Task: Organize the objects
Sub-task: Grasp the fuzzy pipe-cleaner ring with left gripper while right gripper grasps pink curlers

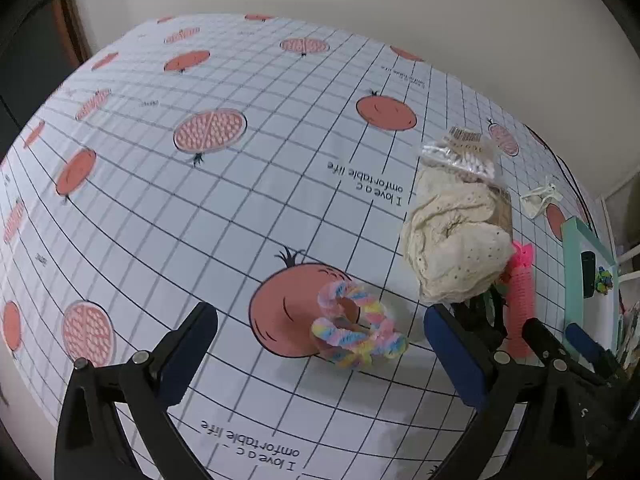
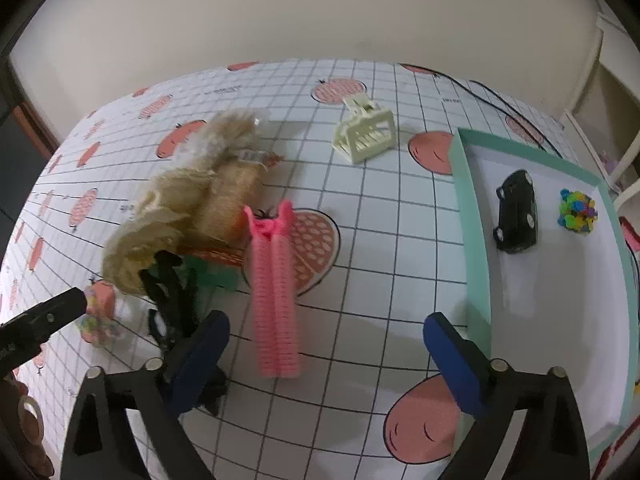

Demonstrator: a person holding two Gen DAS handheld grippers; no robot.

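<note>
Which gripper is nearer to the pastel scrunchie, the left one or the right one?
Left. The left gripper is open with the pastel scrunchie lying between its fingers. The right gripper is open farther right, around the pink hair roller.

In the right wrist view, the toy car [image 2: 516,211] sits in the tray [image 2: 472,240] at right; the hair roller [image 2: 276,300] lies centre on the bench [image 2: 380,240].

Gridded table [image 2: 360,240] bears pink roller [image 2: 276,300], cream clip [image 2: 366,136], perhaps lace [image 1: 456,240].
</note>
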